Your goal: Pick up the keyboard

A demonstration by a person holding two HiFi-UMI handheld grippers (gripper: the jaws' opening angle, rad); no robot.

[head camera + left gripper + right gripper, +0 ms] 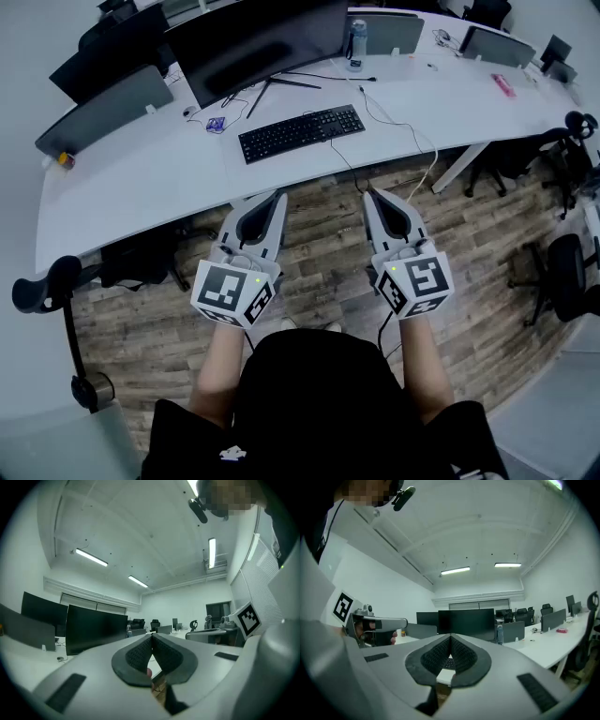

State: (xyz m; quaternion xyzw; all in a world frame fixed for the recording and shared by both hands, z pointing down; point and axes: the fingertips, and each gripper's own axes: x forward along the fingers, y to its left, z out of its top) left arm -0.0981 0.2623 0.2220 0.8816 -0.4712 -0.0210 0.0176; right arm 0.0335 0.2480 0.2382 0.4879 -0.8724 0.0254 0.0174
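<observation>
A black keyboard [301, 133] lies on the long white desk [141, 178], in front of a large dark monitor [253, 39]. Both grippers hang level over the wooden floor, short of the desk's front edge. My left gripper [277, 197] is shut with nothing between its jaws, its tips below the keyboard's left end. My right gripper [370, 195] is shut and empty too, below the keyboard's right end. In the right gripper view a bit of the keyboard [448, 663] shows between the closed pads [459, 658]. The left gripper view shows its pads [140, 656] meeting at the tip.
A cable [394, 127] runs from the desk down to the floor between the grippers. A water bottle [355, 45] stands behind the keyboard. More monitors [103, 111] line the desk. Office chairs [562, 272] stand at the right, another [56, 291] at the left.
</observation>
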